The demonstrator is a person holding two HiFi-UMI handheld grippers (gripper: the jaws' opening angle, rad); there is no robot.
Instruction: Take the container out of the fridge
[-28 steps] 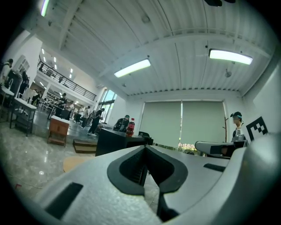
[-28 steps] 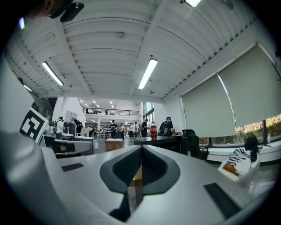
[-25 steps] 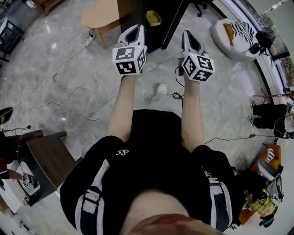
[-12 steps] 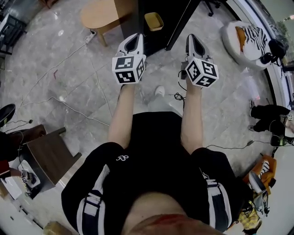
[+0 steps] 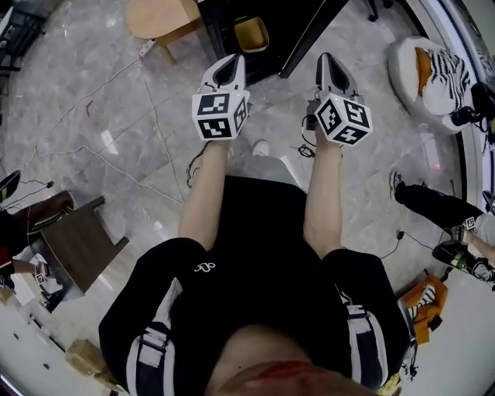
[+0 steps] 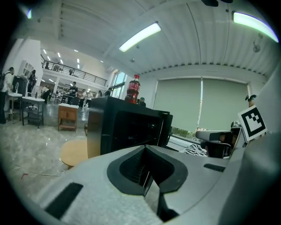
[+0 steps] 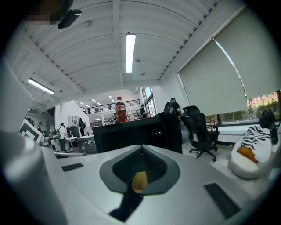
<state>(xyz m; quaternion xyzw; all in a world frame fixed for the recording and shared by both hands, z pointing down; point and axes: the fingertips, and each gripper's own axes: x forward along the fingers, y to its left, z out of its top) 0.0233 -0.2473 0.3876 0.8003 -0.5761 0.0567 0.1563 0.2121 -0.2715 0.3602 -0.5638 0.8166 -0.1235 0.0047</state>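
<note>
A black fridge (image 6: 127,127) stands ahead of me, a red-capped cola bottle (image 6: 133,89) upright on its top. The right gripper view also takes in the fridge (image 7: 136,132) and the bottle (image 7: 119,110). From the head view I see only its dark top (image 5: 263,31), with a small yellow tub (image 5: 251,35) beside it. My left gripper (image 5: 230,62) and right gripper (image 5: 326,60) are held side by side in front of my chest, short of the fridge. Both are shut with nothing between their jaws. No container inside the fridge is visible.
A low round wooden table (image 5: 158,19) sits left of the fridge. Cables (image 5: 116,147) trail over the marble floor. A dark side table (image 5: 73,244) is at my left, a beanbag (image 5: 433,73) at the far right, and a person's legs (image 5: 433,205) stretch in from the right.
I have stepped forward, so the floor, round table and beanbag have shifted in the head view. A person's legs have come further in at the right. Both grippers keep their pose and stay shut.
</note>
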